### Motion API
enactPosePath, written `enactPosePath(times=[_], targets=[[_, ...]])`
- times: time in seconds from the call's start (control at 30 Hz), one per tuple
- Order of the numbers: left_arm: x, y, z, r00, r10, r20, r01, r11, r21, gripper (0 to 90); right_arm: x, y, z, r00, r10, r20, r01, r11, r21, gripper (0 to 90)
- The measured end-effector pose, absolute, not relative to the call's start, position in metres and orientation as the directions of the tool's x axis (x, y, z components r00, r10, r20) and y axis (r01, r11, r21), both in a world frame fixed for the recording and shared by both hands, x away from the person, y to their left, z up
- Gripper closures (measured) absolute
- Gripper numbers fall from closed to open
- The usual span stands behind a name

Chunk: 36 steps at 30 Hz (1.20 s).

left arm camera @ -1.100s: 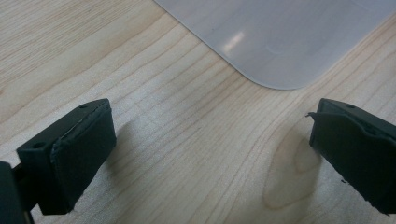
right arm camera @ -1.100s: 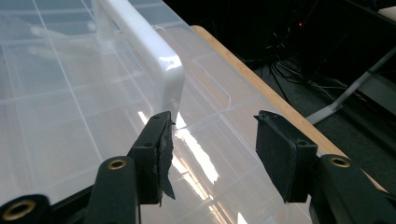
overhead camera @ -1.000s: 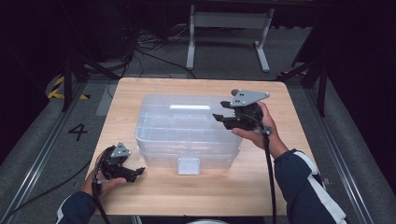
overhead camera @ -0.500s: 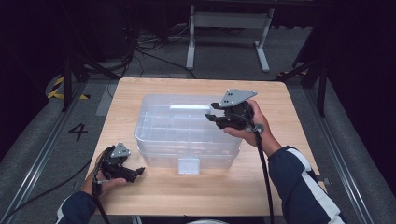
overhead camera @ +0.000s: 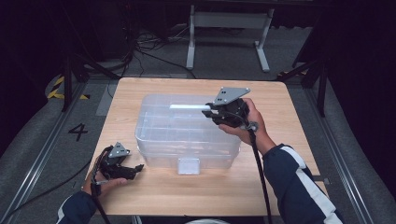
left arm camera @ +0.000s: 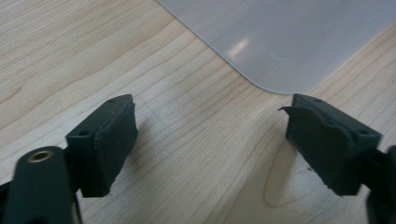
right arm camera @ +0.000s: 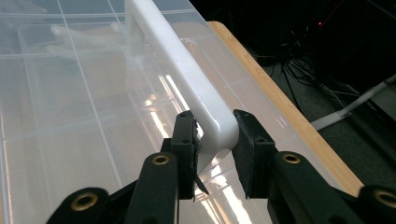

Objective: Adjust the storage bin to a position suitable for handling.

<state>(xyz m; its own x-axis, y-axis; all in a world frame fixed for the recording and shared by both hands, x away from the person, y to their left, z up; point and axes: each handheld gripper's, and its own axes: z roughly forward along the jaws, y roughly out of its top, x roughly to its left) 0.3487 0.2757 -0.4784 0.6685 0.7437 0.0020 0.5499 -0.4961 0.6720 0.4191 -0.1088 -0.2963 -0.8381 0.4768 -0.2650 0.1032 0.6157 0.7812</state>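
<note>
A clear plastic storage box (overhead camera: pixel 182 135) with a divided interior stands in the middle of the wooden table (overhead camera: pixel 280 98). A white handle (overhead camera: pixel 187 107) runs along the far part of its lid. My right gripper (overhead camera: pixel 208 112) is at the handle's right end; in the right gripper view its jaws press both sides of the white handle (right arm camera: pixel 187 79), so the gripper (right arm camera: pixel 215 149) is shut on it. My left gripper (overhead camera: pixel 137 169) rests low on the table by the box's front left corner. Its jaws stand wide open over bare wood (left arm camera: pixel 210 140), short of the box corner (left arm camera: pixel 280 42).
A white latch (overhead camera: pixel 188 165) sits on the box's front wall. The table's far edge (right arm camera: pixel 261 79) runs close behind the handle. A metal stand (overhead camera: pixel 229 28) and cables lie on the floor beyond. A "4" (overhead camera: pixel 78 131) marks the floor at left.
My right gripper has moved left and a little down onto the handle's end and closed on it. The left gripper has stayed in place.
</note>
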Motion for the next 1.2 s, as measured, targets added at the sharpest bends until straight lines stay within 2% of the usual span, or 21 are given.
enactPosePath(times=[0.07,0.23,0.27,0.5,0.8,0.93,1.2], targets=[[0.347,0.276,-0.476,0.666,0.746,0.003,0.55,-0.494,0.673,25.1,0.42,-0.109,-0.295,-0.838,0.476,-0.267,0.103,0.618,0.78,71.6],[0.337,0.275,-0.463,0.648,0.762,0.002,0.518,-0.442,0.732,29.3,0.422,-0.109,-0.293,-0.835,0.484,-0.261,0.11,0.612,0.783,71.4],[0.331,0.275,-0.454,0.649,0.76,0.036,0.482,-0.448,0.753,30.6,0.423,-0.108,-0.291,-0.835,0.486,-0.257,0.114,0.612,0.783,71.3],[0.325,0.272,-0.435,0.635,0.771,0.048,0.446,-0.416,0.792,35.8,0.427,-0.107,-0.287,-0.834,0.489,-0.254,0.125,0.617,0.777,70.9],[0.32,0.267,-0.421,0.641,0.763,0.084,0.422,-0.442,0.791,36.3,0.432,-0.106,-0.284,-0.83,0.499,-0.249,0.135,0.614,0.778,70.4],[0.316,0.273,-0.415,0.649,0.759,0.051,0.407,-0.404,0.819,36.9,0.435,-0.105,-0.281,-0.828,0.499,-0.256,0.135,0.62,0.773,70.0],[0.315,0.267,-0.403,0.676,0.735,0.049,0.365,-0.392,0.845,38.8,0.437,-0.104,-0.279,-0.821,0.505,-0.264,0.135,0.622,0.771,69.5]])
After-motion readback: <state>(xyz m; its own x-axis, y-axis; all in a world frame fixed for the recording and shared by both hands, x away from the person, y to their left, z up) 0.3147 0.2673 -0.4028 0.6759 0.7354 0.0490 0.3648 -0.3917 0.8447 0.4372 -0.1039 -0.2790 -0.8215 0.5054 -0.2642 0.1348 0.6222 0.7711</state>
